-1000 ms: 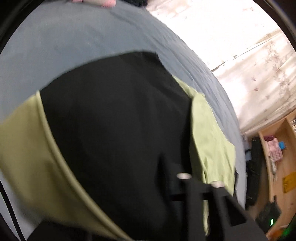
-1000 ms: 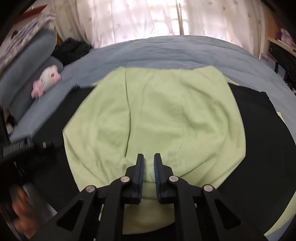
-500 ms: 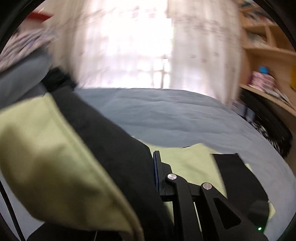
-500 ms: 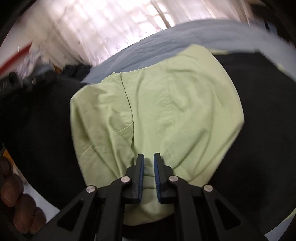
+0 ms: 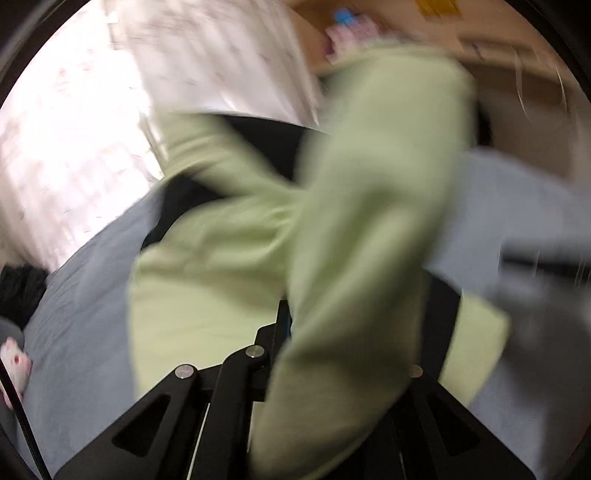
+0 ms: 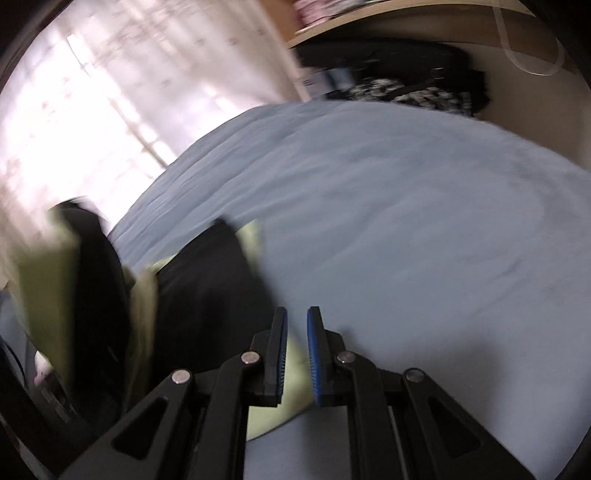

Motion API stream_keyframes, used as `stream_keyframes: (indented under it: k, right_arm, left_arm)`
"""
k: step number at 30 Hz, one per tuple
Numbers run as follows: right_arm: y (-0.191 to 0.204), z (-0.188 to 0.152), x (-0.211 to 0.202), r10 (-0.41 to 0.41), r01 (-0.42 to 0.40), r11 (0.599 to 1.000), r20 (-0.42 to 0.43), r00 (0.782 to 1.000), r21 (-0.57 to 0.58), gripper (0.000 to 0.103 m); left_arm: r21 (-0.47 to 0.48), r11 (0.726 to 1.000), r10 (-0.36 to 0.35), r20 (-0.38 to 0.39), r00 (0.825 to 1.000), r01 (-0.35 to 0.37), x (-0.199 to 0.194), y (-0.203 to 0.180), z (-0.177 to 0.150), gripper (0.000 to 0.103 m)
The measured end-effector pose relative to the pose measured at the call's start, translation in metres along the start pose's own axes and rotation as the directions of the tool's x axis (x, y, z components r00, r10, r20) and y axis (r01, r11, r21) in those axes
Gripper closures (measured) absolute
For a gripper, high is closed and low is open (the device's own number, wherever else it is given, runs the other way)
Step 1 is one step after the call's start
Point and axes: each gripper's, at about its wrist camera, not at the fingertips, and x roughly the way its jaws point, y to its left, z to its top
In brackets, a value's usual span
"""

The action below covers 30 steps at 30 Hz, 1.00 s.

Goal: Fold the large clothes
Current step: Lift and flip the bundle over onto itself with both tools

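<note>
Fingers (image 6: 277, 343) flank garment (image 6: 291, 354) corner, bed (image 6: 406, 221) beneath.

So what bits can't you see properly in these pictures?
- Left wrist view: the left hand-held gripper tips, buried under the green-and-black garment.
- Left wrist view: the shelf items, smeared by motion blur.
- Right wrist view: what kind of garment it is, blurred and cut off at the left edge.
- Left wrist view: the pink-and-white plush toy, cut by the edge.
</note>
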Motion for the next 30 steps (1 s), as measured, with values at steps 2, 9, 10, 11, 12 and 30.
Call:
stream_keyframes:
  k: [2, 9, 10, 11, 12, 30]
  right_arm:
    - [-0.018, 0.004, 0.003, -0.004, 0.005, 0.999, -0.017, 1.0, 0.044, 0.092]
    - [-0.018, -0.003, 0.024, 0.021, -0.019, 1.0, -0.096, 0.995, 0.024, 0.092]
    - [-0.016, -0.002, 0.027, 0.027, -0.025, 1.0, -0.1, 0.995, 0.018, 0.092]
    - [-0.015, -0.003, 0.028, 0.025, -0.025, 1.0, -0.099, 0.995, 0.008, 0.092]
    - [-0.013, -0.003, 0.028, 0.017, -0.017, 1.0, -0.098, 0.995, -0.003, 0.092]
    - [0.019, 0.037, -0.006, 0.195, -0.205, 0.978, -0.195, 0.961, -0.031, 0.061]
  left_arm:
    - [0.05, 0.999, -0.01, -0.074, 0.997, 0.014, 0.022, -0.022, -0.009, 0.096]
    - [0.026, 1.0, -0.009, -0.075, 0.997, 0.011, 0.021, -0.028, 0.0, 0.096]
    - [0.023, 1.0, -0.015, -0.06, 0.998, 0.017, 0.015, -0.024, 0.0, 0.096]
    - [0.029, 0.999, -0.016, -0.049, 0.999, 0.017, 0.011, -0.021, -0.002, 0.096]
    - [0.041, 0.999, -0.011, -0.045, 0.999, 0.013, 0.008, -0.022, -0.005, 0.096]
    - [0.01, 0.99, -0.139, -0.022, 0.99, 0.139, -0.079, 0.002, -0.026, 0.015]
